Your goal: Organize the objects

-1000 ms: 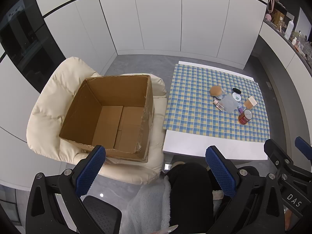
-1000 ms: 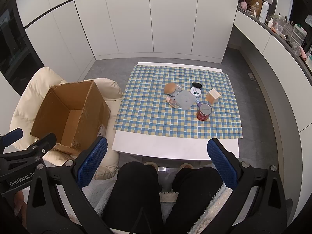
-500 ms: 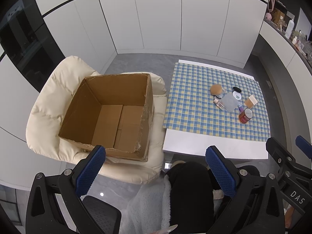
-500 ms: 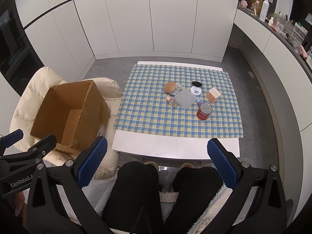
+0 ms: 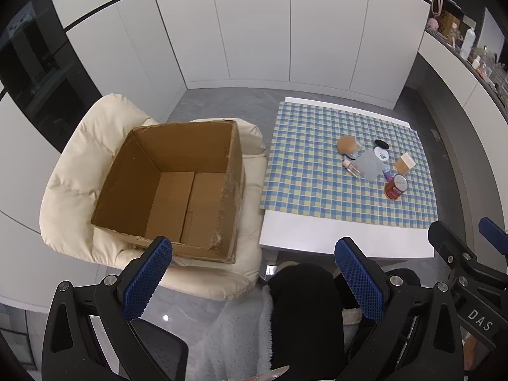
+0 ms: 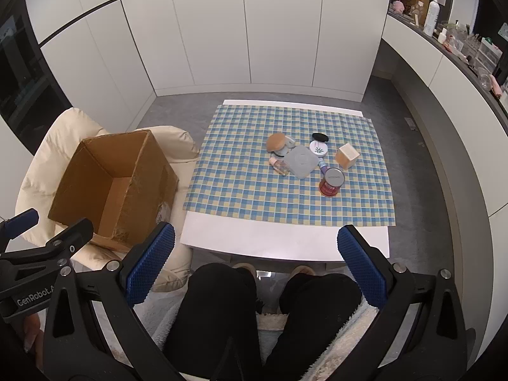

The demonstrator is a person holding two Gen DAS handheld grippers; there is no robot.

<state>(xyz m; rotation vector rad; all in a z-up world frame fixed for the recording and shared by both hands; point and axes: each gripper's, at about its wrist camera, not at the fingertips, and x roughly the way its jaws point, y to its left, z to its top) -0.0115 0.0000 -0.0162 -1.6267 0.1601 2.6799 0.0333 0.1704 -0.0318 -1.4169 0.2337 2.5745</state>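
An empty open cardboard box [image 5: 177, 187] [image 6: 117, 177] sits on a cream armchair [image 5: 76, 171] left of a low white table [image 6: 285, 238] with a blue checked cloth [image 6: 254, 177]. On the cloth lies a cluster: a red can [image 6: 331, 181], a tan cube [image 6: 346, 156], a grey square pad [image 6: 301, 161], a round brown puff [image 6: 277, 141], a small bottle [image 6: 279, 165] and a white round case [image 6: 318, 150]. My left gripper [image 5: 254, 276] is open, held high near the box's front edge. My right gripper [image 6: 254, 266] is open above the person's knees, far from the objects.
The person's legs in black trousers [image 6: 228, 311] sit below both grippers. White cabinets [image 6: 254, 31] line the back wall. A counter with bottles [image 6: 451, 41] runs along the right. Grey floor [image 6: 412, 146] surrounds the table.
Both views have shifted only slightly; the left view has drifted a little. Nothing was taken hold of or moved on the table.
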